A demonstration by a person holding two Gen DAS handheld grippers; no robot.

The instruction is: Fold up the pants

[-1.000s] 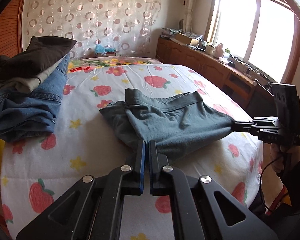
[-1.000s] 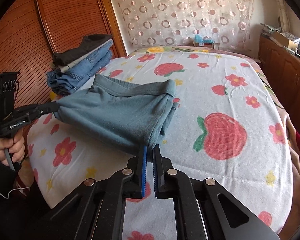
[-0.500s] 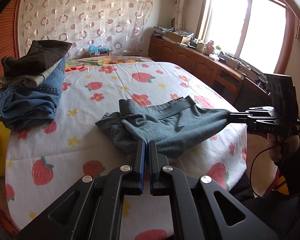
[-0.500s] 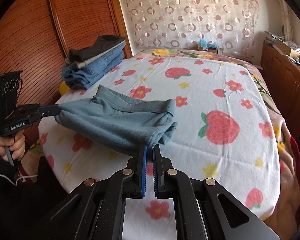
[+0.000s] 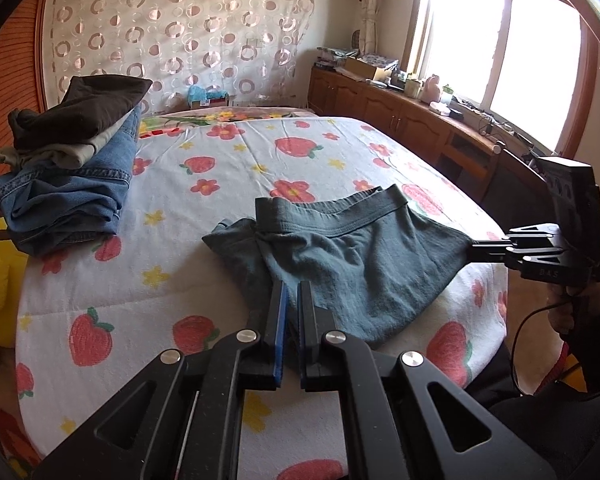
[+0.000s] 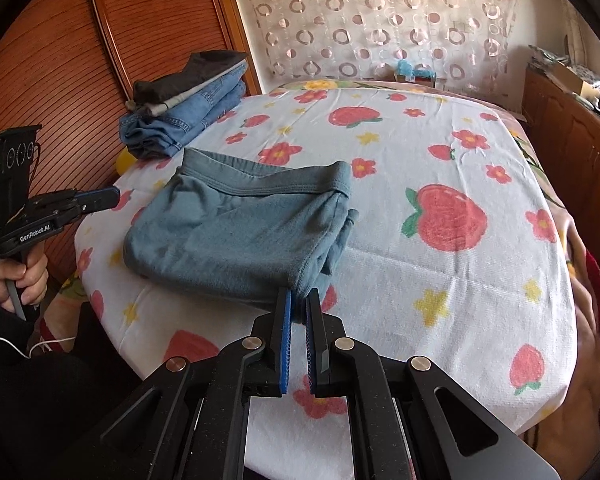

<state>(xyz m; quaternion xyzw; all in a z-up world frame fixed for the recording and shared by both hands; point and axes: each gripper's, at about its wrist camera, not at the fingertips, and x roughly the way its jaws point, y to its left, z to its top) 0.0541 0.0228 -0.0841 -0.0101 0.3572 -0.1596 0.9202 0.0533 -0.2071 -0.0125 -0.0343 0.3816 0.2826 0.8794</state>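
Broadly, a bed (image 6: 440, 280) under a strawberry-print sheet fills the room. Near its front edge lie folded grey-blue pants (image 6: 240, 232), waistband toward the far side. Beside them sits a stack of folded clothes (image 5: 68, 168). Each hand-held tool, left (image 5: 292, 296) and right (image 6: 299, 304), is clamped tight on a near corner of the pants.

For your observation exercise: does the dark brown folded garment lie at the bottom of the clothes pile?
No, the dark brown folded garment tops the pile, above blue denim jeans.
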